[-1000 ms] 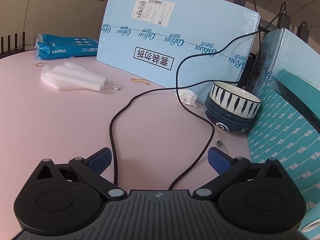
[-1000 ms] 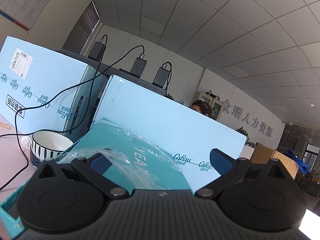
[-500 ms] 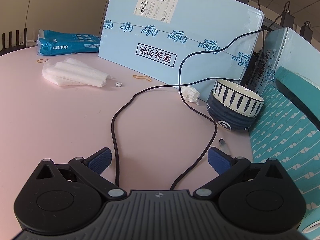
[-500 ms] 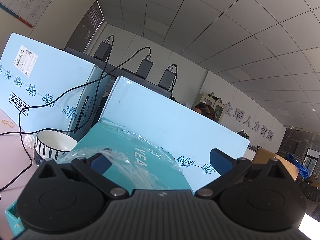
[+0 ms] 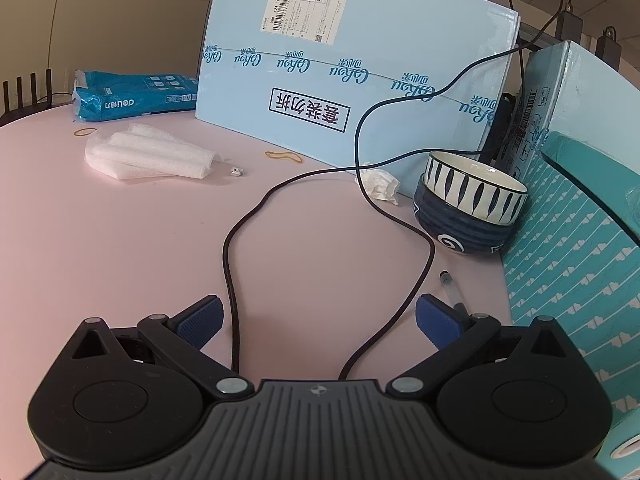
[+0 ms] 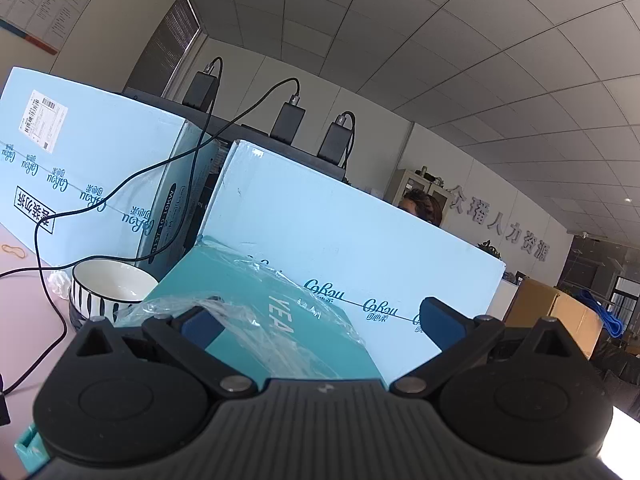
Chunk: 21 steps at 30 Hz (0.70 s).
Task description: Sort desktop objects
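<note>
My left gripper (image 5: 318, 320) is open just above the pink table (image 5: 120, 240), with a loop of black cable (image 5: 228, 264) lying between its fingers. A small clear pen-like tube (image 5: 450, 286) lies by its right finger. A dark blue and white bowl (image 5: 468, 208) stands at the right, a crumpled tissue (image 5: 380, 186) beside it. White foam sheets (image 5: 148, 154) lie at the left. My right gripper (image 6: 320, 326) is open over a teal box (image 6: 280, 320) with loose plastic wrap; the bowl (image 6: 112, 284) shows left of it.
Two tall light-blue cartons (image 5: 352, 72) (image 6: 340, 240) stand behind the table. A teal patterned box (image 5: 576, 264) lines the right side. A blue paper pack (image 5: 132, 96) and rubber bands (image 5: 284, 156) lie far back. A person's head (image 6: 420, 206) shows behind the cartons.
The left wrist view has shifted slightly, showing the small tube by the right finger more fully. The right wrist view has tilted upward a little. Both grippers stay open.
</note>
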Available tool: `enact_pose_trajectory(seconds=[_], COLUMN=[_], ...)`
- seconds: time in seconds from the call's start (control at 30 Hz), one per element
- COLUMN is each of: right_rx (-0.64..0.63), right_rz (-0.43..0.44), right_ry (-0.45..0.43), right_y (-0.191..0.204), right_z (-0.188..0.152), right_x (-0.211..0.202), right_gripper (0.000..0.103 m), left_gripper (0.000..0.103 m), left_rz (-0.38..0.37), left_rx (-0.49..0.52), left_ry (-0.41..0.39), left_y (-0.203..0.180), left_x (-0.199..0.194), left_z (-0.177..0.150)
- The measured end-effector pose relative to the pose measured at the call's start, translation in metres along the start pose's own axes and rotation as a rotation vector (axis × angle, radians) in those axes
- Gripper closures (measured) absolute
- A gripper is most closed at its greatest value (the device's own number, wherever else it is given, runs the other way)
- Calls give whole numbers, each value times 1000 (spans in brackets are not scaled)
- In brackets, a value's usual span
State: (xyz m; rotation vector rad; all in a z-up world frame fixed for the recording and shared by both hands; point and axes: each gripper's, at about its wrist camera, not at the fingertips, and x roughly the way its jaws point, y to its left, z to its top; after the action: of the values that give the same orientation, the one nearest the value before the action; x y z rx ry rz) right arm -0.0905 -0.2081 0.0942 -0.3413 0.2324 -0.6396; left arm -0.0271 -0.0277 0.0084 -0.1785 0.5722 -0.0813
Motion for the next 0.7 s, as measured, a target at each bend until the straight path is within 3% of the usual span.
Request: enact_pose_trajectory(seconds=[0.23, 0.7], right_rx=[3, -48], right_rz=[10, -30], right_ry=[17, 65], right_y=[2, 17], right_z=[1, 12], right_x=[0, -3], right_gripper=[0, 0], left_gripper=[0, 0], left_rz=[-19, 17], left_rx=[13, 129], left_ry=[10, 10], left_y=[-2, -17], left_x=[1, -1], left_z=[0, -1])
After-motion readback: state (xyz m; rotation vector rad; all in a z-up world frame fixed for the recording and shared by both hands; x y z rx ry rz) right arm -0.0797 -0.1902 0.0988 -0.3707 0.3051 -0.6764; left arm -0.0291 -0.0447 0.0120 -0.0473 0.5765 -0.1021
